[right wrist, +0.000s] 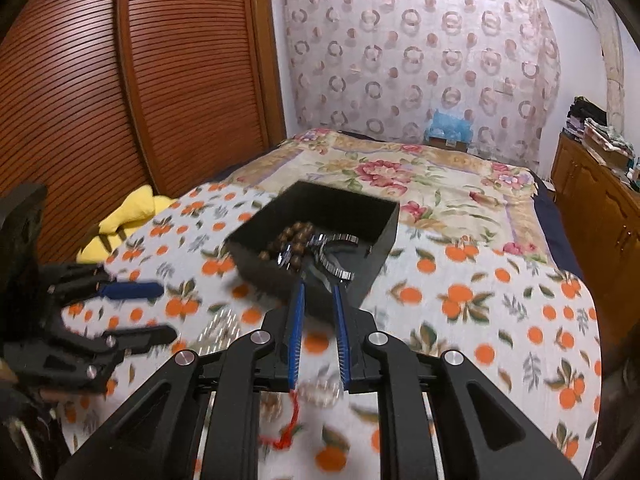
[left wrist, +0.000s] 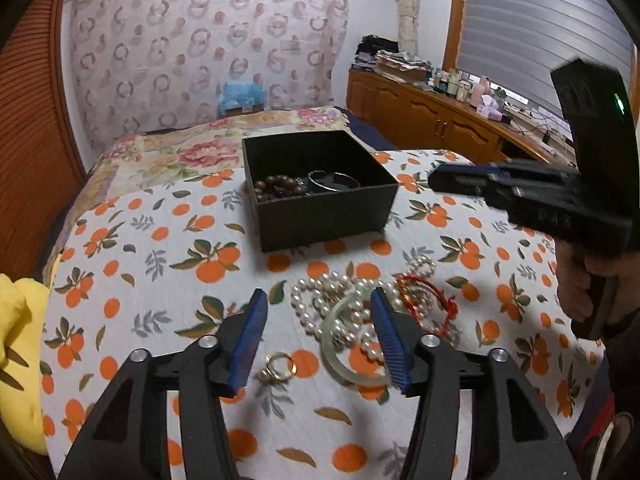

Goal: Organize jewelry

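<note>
A black open box (left wrist: 320,216) sits on the orange-print cloth and holds a brown bead bracelet (left wrist: 278,188) and a silver bangle (left wrist: 334,180). In front of it lie a pearl necklace (left wrist: 320,300), a pale green jade bangle (left wrist: 340,364), a red cord bracelet (left wrist: 432,300) and gold rings (left wrist: 280,364). My left gripper (left wrist: 320,300) is open just above this pile. My right gripper (right wrist: 320,284) has its jaws a narrow gap apart and empty, near the box (right wrist: 384,232), with the beads (right wrist: 292,240) and bangle (right wrist: 340,272) beyond. It also shows in the left wrist view (left wrist: 436,178).
The orange-print cloth (left wrist: 140,280) covers a bed with a floral quilt (right wrist: 400,176) behind. A yellow cloth (left wrist: 16,340) lies at the left edge. A wooden wardrobe (right wrist: 100,80) stands left, a wooden cabinet (left wrist: 440,124) with bottles right.
</note>
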Motion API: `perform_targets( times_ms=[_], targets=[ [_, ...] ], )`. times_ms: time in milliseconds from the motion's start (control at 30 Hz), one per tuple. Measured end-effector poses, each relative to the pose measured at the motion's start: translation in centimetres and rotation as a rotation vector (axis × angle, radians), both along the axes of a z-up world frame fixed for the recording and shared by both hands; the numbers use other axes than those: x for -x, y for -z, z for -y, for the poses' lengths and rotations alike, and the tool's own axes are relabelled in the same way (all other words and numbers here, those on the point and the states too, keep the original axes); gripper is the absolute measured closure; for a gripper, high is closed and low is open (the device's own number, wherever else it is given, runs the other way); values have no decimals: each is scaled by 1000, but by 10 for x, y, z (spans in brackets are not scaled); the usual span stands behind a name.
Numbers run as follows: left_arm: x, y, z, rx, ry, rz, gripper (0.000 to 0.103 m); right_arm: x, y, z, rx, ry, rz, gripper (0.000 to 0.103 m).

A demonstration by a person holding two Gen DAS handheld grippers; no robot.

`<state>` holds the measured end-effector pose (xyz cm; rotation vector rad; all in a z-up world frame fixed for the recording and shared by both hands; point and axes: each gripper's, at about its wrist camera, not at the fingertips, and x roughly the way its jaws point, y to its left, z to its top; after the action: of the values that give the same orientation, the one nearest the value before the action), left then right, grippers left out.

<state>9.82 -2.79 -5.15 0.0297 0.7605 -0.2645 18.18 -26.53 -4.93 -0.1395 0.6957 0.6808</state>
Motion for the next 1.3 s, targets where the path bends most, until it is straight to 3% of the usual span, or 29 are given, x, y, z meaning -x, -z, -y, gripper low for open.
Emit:
perform_targets(
  times_ms=[400,567,967,1067,1300],
  targets=[
    [12,18,15,-35,23,-48,50,32,50,3,96,-62,-114,86],
    [13,20,22,-47,36,-50,41,33,55,-4,124,-85,-136,86],
    [13,27,35,-67,68,-74,36,19,62,-14,188,-82,-147,87],
    [12,29,37,-70,75,-81,35,20,63,-12,202,-77,-138,98],
    [8,34,43,-90,88,-96,34,23,59,-1,192,-51,-114,100]
  ],
)
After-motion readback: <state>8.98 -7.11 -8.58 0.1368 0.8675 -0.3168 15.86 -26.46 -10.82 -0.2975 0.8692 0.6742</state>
